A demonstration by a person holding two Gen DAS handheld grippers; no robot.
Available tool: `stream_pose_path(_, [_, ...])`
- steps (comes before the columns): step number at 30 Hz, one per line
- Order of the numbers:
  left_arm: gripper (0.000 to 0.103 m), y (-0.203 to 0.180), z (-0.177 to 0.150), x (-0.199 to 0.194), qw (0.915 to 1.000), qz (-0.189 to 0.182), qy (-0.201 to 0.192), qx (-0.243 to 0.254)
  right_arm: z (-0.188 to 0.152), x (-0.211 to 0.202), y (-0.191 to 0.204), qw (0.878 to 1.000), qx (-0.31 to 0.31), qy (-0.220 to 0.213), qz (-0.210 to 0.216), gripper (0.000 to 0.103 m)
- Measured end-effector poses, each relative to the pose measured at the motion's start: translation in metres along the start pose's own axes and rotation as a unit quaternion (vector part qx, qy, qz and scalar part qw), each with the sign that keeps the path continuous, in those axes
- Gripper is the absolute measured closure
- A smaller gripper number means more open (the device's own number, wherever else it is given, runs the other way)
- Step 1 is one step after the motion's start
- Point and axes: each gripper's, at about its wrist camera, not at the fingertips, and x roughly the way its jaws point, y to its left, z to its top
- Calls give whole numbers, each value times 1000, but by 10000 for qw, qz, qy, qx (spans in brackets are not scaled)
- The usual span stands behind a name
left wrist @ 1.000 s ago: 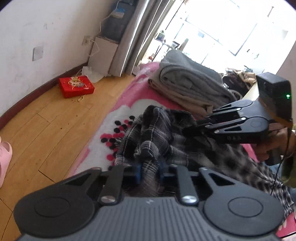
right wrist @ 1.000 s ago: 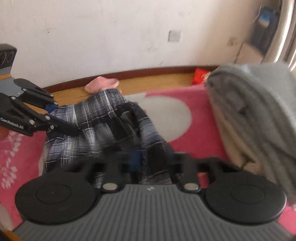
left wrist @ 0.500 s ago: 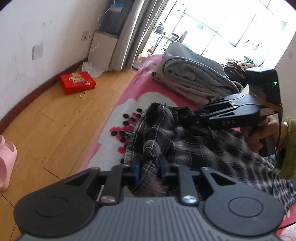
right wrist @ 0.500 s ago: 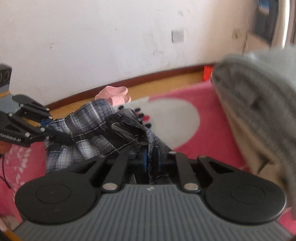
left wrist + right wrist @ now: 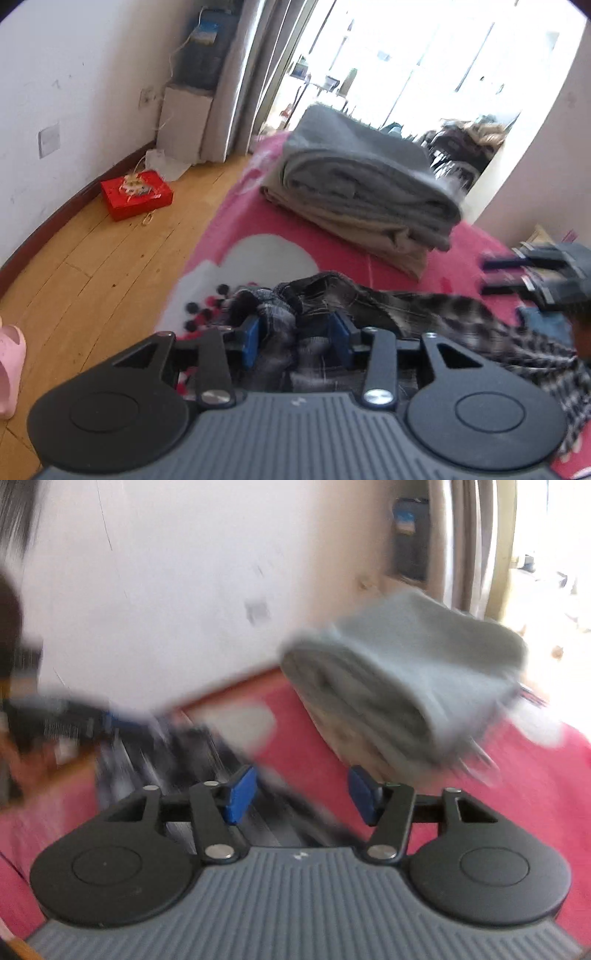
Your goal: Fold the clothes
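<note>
Plaid shirt bunched on the pink bedspread, both grippers released

The left gripper (image 5: pixel 297 332) stands spread, its blue pads either side of a heap of the plaid shirt (image 5: pixel 424 310) without pinching it. The right gripper (image 5: pixel 301 794), blurred, gapes wide over the pink bedspread (image 5: pixel 517 794), grasping nothing. Folded grey blankets (image 5: pixel 362 192) sit stacked beyond the shirt.

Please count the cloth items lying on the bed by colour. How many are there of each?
Plaid, black and white: 1, the shirt
Grey: 1, the folded blanket
Beige: 1, the folded cloth under the blanket
Total: 3
</note>
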Motion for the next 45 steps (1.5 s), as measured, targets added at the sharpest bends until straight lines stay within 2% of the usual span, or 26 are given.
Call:
stream_pose_path(2, [62,-1,-1,14,9998,221,15,-12,-23,-3,1,9988,-192,334,-298,61])
stream_pose_path(5, [65,0,-3,22,9994,348,-4,-7,-53,-2,-3,9941,-438,740,-658,63])
stream_pose_path(9, [65,1,-4,24,9991,416,-12,61,-75,6,-3,9876,-881,1102,-693,64])
stream_pose_path(11, [65,0,-5,23,9991,415,-12,81,-81,12,2,9827,-1151,1235,-761,79])
stream_pose_path(12, [65,0,-5,22,9991,405,-14,96,-80,12,-3,9838,-1048,1174,-861,93])
stream_pose_path(15, [65,1,-5,23,9992,383,-24,124,-75,10,-23,9872,-577,921,-1168,94])
stream_pose_path(19, [65,0,-5,23,9991,386,-36,192,-66,6,-46,9859,34,509,-1593,93])
stream_pose_path(20, [65,0,-5,23,9991,381,-38,195,-64,5,-51,9858,212,448,-1604,93])
stream_pose_path(22, [65,0,-5,24,9991,367,-41,217,-60,2,-57,9893,389,318,-1368,90])
stream_pose_path(23, [65,0,-6,23,9991,360,-44,226,-58,0,-55,9932,404,317,-1040,90])
stream_pose_path(24, [65,0,-6,23,9991,350,-51,242,-57,-1,-53,9964,403,331,-666,86])
stream_pose_path(25, [64,0,-6,23,9991,340,-58,260,-55,4,-49,9978,324,386,-422,77])
stream_pose_path(27, [64,0,-7,23,9990,328,-74,291,-55,15,-38,9979,-35,547,-354,66])
stream_pose_path(29, [64,0,-7,23,9990,323,-87,300,-53,30,-32,9965,-278,684,-403,66])
stream_pose_path(30, [64,0,-7,22,9990,324,-95,301,-52,38,-33,9965,-240,751,-283,66])
stream_pose_path(32, [64,0,-8,22,9989,326,-116,310,-52,51,-36,9952,-164,962,-39,69])
stream_pose_path(33, [64,0,-8,22,9989,329,-132,314,-50,53,-33,9947,-216,1001,10,88])
stream_pose_path(34, [64,0,-9,22,9988,331,-149,318,-49,53,-30,9944,-282,1021,45,102])
stream_pose_path(41, [66,-2,-10,23,9983,385,-233,383,-34,25,-10,9927,-798,537,-727,103])
stream_pose_path(45, [66,-3,-8,24,9979,433,-260,400,-28,32,-14,9901,-878,505,-972,103])
